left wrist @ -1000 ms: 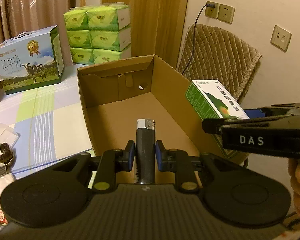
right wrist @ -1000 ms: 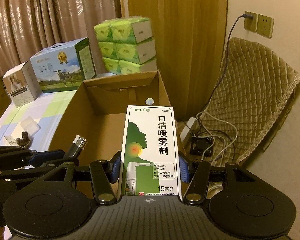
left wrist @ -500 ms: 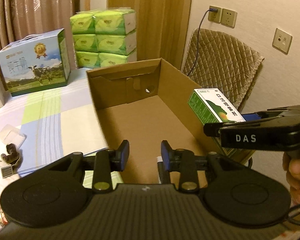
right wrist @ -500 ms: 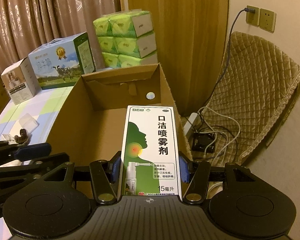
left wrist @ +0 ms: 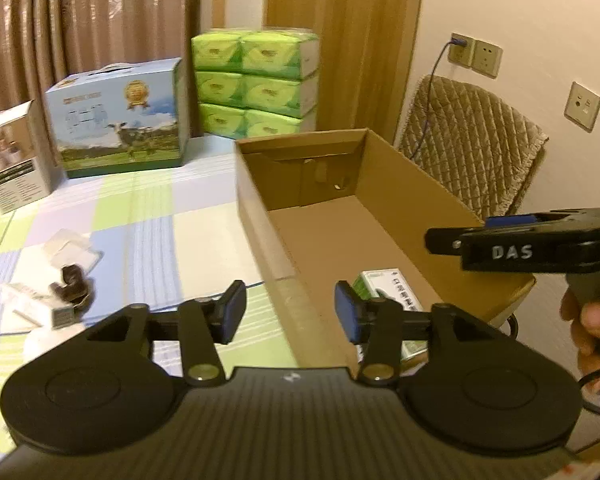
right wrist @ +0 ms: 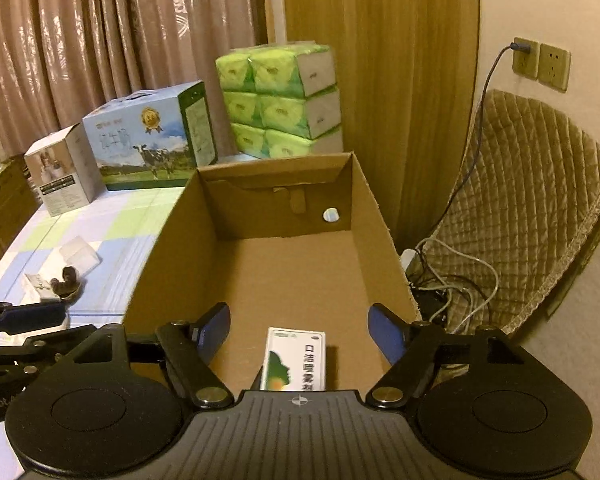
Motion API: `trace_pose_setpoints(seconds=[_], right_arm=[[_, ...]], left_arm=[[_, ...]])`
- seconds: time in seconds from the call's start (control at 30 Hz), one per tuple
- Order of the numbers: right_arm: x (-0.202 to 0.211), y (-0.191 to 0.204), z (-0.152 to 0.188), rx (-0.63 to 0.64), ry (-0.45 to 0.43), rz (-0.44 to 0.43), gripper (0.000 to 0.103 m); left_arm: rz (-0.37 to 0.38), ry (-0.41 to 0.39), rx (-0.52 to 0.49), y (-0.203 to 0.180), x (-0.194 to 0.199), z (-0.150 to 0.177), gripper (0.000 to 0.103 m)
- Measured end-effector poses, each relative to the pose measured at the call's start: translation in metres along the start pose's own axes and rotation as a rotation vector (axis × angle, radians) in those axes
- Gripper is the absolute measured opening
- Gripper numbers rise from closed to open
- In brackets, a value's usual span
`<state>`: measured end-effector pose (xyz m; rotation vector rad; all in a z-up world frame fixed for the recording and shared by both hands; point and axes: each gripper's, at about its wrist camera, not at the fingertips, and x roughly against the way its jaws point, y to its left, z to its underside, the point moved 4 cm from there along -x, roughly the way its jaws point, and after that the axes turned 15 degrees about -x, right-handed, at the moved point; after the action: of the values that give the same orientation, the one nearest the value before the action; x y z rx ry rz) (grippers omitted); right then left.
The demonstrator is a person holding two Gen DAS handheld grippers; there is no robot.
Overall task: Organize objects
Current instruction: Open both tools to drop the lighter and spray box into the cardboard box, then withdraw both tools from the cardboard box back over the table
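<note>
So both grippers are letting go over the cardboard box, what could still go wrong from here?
The spray box lies at the cardboard box's near end, under the opening right gripper; lowering could knock it. The empty, opening left gripper straddles the box's left wall and could snag it.

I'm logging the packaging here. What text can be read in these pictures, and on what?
"DAS": side of the right hand-held gripper.
"口洁喷雾剂": white and green spray box lying in the cardboard box.
"Robot": only partly shown, on the left hand-held gripper's body at the right wrist view's edge.
Milk carton, tissue packs, small white box: print too blurred.
</note>
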<state>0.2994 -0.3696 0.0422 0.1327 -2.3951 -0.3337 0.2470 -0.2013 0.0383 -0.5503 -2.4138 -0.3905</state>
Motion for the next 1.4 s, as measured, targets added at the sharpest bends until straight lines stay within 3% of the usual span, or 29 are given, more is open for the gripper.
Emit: trace_pose_setpoints(seconds=[0.23, 0.53, 0.83, 1.2, 1.4], right_arm=[[0.032, 0.022, 0.010, 0.017, -0.016, -0.025, 0.078], [0.079, 0.068, 0.037, 0.043, -0.034, -0.076, 0.086], [0.106, 0.120, 0.077, 0.087, -0.001, -0.149, 0.097], [0.105, 0.169, 0.121, 0.137, 0.069, -0.201, 0.100], [0.100, 0.182, 0.141, 0.144, 0.098, -0.210, 0.101]], left_arm=[[-0.046, 0.002, 0.023, 0.017, 0.038, 0.024, 0.078], [-0.105, -0.010, 0.057, 0.043, 0.100, 0.062, 0.100], [-0.177, 0.012, 0.108, 0.078, 0.155, 0.107, 0.102], [-0.286, 0.033, 0.123, 0.110, 0.191, 0.157, 0.102], [-0.293, 0.044, 0.162, 0.124, 0.195, 0.176, 0.102]])
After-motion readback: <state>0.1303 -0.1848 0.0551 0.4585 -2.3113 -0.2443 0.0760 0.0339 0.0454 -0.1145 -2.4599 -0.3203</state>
